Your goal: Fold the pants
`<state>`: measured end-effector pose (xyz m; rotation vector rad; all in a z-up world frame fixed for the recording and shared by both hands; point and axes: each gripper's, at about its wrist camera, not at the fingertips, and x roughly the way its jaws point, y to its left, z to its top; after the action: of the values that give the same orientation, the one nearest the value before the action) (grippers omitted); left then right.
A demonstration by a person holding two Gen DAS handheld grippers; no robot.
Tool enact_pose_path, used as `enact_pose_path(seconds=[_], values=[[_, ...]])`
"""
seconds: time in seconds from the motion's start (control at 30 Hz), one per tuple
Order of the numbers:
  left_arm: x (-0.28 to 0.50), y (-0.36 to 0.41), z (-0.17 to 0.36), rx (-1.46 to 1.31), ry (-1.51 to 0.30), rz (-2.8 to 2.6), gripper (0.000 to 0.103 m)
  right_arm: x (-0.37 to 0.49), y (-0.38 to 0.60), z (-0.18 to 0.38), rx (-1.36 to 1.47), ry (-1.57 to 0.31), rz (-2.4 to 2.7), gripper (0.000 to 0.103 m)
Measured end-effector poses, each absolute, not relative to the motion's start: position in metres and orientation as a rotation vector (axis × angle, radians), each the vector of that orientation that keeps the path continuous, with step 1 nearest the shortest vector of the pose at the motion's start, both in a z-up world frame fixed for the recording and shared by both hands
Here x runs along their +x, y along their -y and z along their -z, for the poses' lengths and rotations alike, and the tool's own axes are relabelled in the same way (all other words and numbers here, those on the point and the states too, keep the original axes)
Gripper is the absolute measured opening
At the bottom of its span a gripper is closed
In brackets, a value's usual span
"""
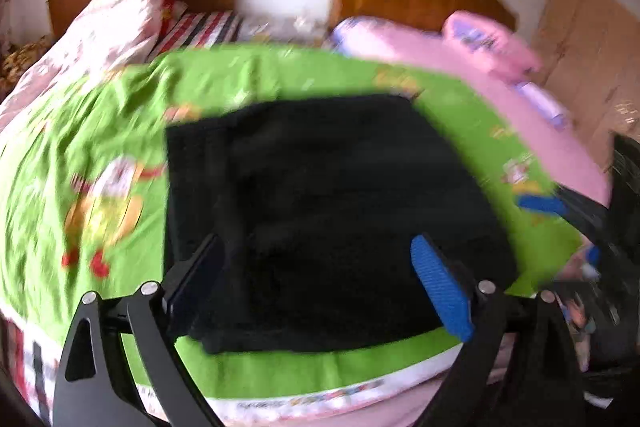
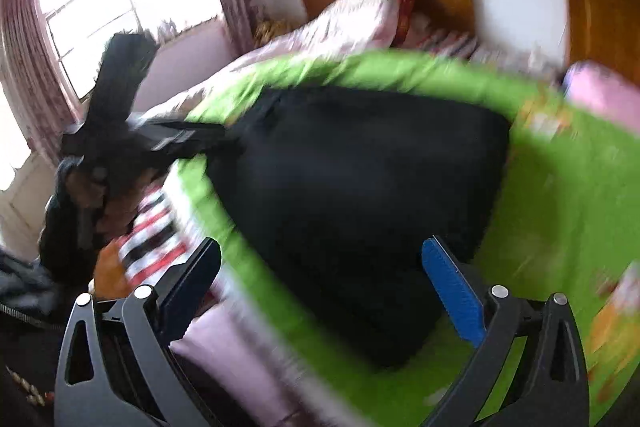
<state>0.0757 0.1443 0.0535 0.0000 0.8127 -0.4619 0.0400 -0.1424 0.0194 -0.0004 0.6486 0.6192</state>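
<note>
I am viewing black pants (image 1: 320, 211) lying folded on the green sheet (image 1: 100, 131); my left gripper (image 1: 316, 283) and right gripper (image 2: 320, 287) are hanging above, jaws wide, holding nothing.

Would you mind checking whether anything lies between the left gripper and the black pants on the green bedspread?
Nothing visible does. The left gripper stands open over the near edge of the folded black pants, which lie flat on the green bedspread with nothing on top of them.
</note>
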Motion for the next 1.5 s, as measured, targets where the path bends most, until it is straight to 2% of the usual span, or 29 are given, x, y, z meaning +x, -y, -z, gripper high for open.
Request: enact_pose_path(seconds=[0.07,0.17,0.27,0.33,0.43,0.57,0.73,0.87,0.97,1.17,1.4,1.5], values=[[0.08,-0.137,-0.068,0.002,-0.751,0.461,0.102,0.076,0.151,-0.031,0.046,-0.629,-0.63,0.098],[0.099,-0.128,-0.055,0.061,-0.784,0.356,0.101,0.137,0.152,-0.021,0.169,-0.737,-0.697,0.098],[0.116,-0.134,-0.004,0.074,-0.918,0.323,0.101,0.2,0.14,0.014,0.171,-0.906,-0.704,0.098],[0.106,-0.134,0.003,0.126,-0.849,0.322,0.102,0.23,0.143,0.028,0.182,-0.944,-0.662,0.097],[0.107,-0.138,0.001,0.113,-0.852,0.335,0.102,0.252,0.154,0.021,0.217,-0.921,-0.522,0.097],[0.106,-0.139,0.002,0.108,-0.834,0.334,0.102,0.251,0.151,0.008,0.343,-0.872,-0.651,0.098],[0.106,-0.141,0.004,0.104,-0.811,0.331,0.102,0.261,0.101,0.035,-0.076,-0.97,-0.472,0.097],[0.102,-0.138,0.003,0.107,-0.816,0.323,0.102,0.252,0.097,0.009,-0.094,-0.852,-0.334,0.097],[0.102,-0.138,0.003,0.107,-0.814,0.319,0.102,0.238,0.076,-0.01,-0.071,-0.82,-0.467,0.097],[0.102,-0.136,0.003,0.111,-0.814,0.306,0.102,0.241,0.013,0.03,-0.407,-0.898,-0.448,0.098],[0.104,-0.135,0.003,0.116,-0.819,0.304,0.102,0.259,0.03,0.012,-0.172,-0.859,-0.45,0.099],[0.104,-0.134,0.003,0.119,-0.819,0.3,0.102,0.274,0.024,0.035,-0.188,-0.991,-0.46,0.099]])
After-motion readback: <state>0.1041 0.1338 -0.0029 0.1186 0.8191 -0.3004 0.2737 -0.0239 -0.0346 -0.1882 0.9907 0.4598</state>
